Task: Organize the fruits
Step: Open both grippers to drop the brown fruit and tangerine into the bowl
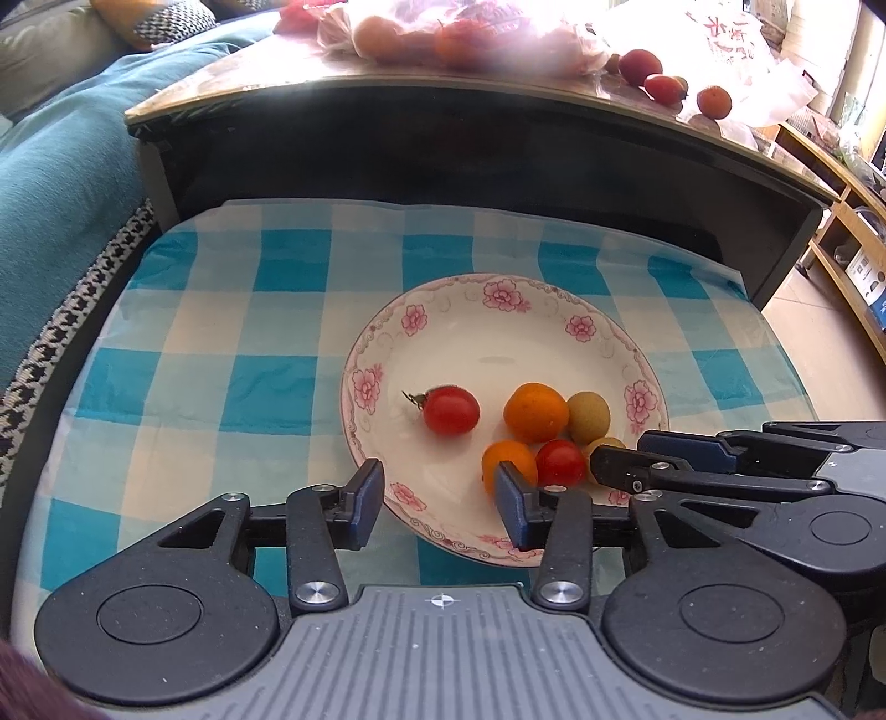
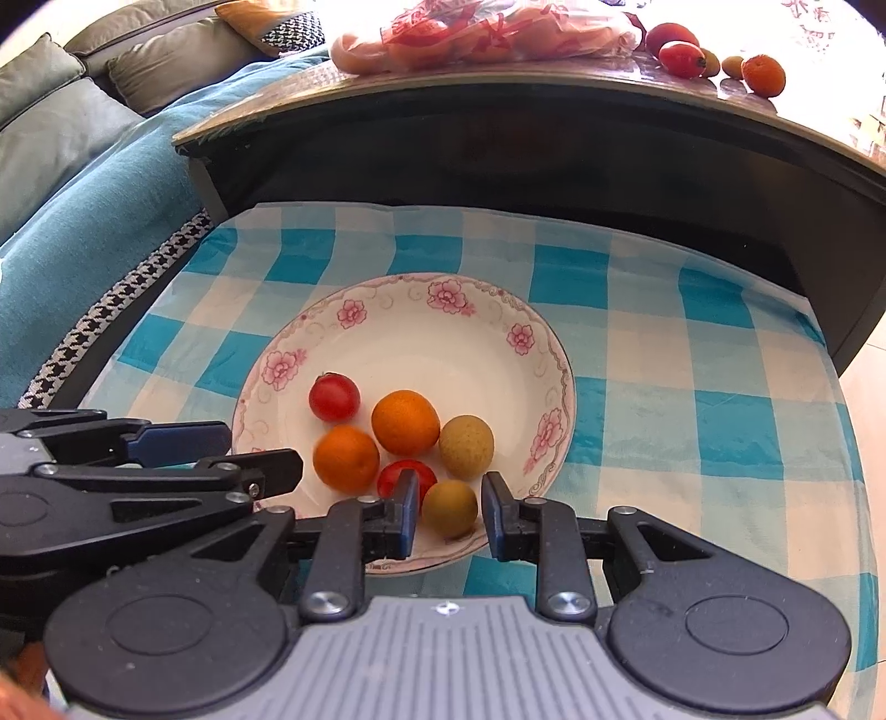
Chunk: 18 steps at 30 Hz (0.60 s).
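Observation:
A white plate with a pink-flower rim (image 1: 501, 293) (image 2: 448, 293) sits on the blue-checked cloth (image 2: 692, 387). It holds two red cherry tomatoes (image 1: 451, 410) (image 1: 560, 462), two small oranges (image 2: 405, 422) (image 2: 346, 458) and a green-brown fruit (image 2: 466, 447). My right gripper (image 2: 451, 515) is over the plate's near edge, shut on a second small green-brown fruit (image 2: 449, 508) (image 1: 606, 443). My left gripper (image 1: 440, 504) is open above the plate's near-left rim with no fruit between its pads. Each gripper shows from the side in the other's view: right gripper (image 1: 616, 451), left gripper (image 2: 263, 450).
Behind the cloth stands a dark coffee table (image 1: 443, 144). On it are plastic bags of fruit (image 2: 487, 33) and loose tomatoes and small fruits (image 1: 664, 88) (image 2: 763, 75). A teal-covered sofa (image 1: 61, 183) runs along the left. A wooden shelf (image 1: 847, 238) is at the right.

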Motion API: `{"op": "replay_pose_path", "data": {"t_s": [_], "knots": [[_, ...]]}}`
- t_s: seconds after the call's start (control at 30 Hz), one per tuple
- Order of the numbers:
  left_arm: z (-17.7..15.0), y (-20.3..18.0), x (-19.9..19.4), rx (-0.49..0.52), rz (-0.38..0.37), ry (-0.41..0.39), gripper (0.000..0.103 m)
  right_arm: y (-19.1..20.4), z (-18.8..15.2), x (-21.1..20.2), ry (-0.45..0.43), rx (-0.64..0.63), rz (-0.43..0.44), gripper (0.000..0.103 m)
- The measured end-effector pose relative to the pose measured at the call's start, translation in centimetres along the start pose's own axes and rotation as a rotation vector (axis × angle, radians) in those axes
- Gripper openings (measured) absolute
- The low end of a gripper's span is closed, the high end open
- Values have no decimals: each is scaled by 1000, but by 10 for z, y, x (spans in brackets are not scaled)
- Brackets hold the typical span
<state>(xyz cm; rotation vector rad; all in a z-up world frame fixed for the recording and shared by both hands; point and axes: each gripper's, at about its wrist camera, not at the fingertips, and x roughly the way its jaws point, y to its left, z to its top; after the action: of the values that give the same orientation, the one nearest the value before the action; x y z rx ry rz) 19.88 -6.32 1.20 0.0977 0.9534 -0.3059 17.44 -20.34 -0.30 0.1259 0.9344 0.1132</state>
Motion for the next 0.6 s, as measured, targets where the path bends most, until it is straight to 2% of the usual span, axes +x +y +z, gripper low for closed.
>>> {"op": "replay_pose_path", "data": {"t_s": [0.37,0.6], "knots": [[1,-2,-9,2,-9,-37,64,-6,6,-9,-35,31,6,29],[-1,-4,-12,18,-2,-41,64,-6,5,-13,-40,36,-2,29]]}}
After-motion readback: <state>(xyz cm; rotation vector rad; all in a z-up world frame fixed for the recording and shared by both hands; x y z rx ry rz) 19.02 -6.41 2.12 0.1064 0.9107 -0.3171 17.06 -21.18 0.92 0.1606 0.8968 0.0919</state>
